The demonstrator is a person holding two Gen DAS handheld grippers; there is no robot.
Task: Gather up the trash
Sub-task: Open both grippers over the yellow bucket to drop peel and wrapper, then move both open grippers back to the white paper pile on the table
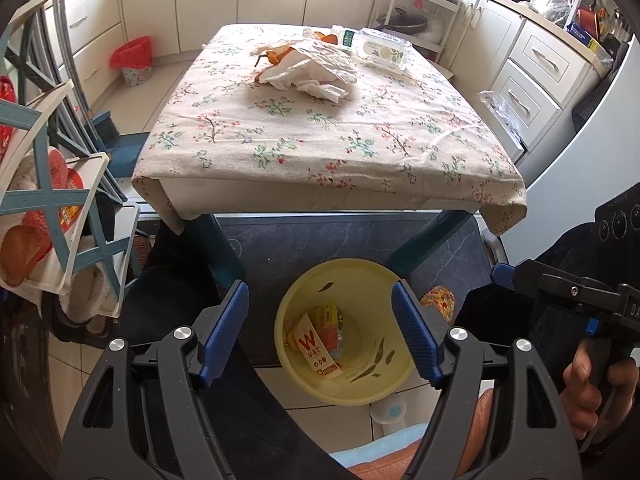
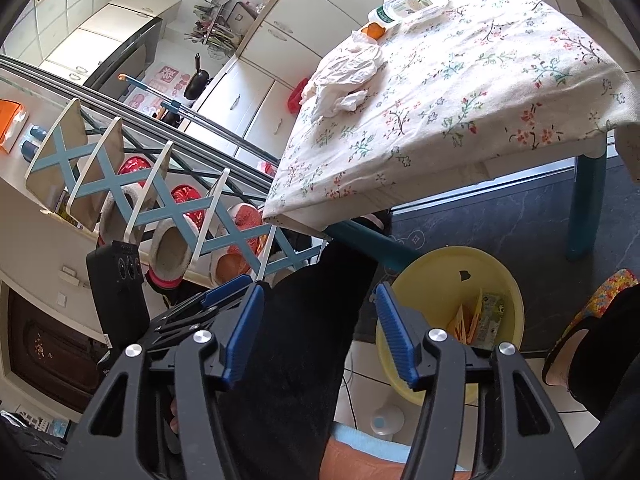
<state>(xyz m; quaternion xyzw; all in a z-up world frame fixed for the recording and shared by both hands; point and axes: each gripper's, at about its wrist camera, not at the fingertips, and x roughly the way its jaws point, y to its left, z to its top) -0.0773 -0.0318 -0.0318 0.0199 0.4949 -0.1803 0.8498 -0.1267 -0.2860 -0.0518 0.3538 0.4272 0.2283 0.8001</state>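
Your crumpled white tissue heap [image 1: 310, 70] lies on the floral-clothed table [image 1: 320, 140] at upper centre, its long axis slanting lower right. The round yellow plastic bin [image 1: 346, 332] at bottom centre stands mouth-up, wrappers inside, likely to catch drops. Left gripper [image 1: 320, 332] and right gripper [image 2: 320, 334] jaws are spread, empty.

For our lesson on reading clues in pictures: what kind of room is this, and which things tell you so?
Most likely a home kitchen. Cream cabinets with drawers line the walls, a dark pan sits on a rack, and a table with a floral tablecloth stands in the middle.
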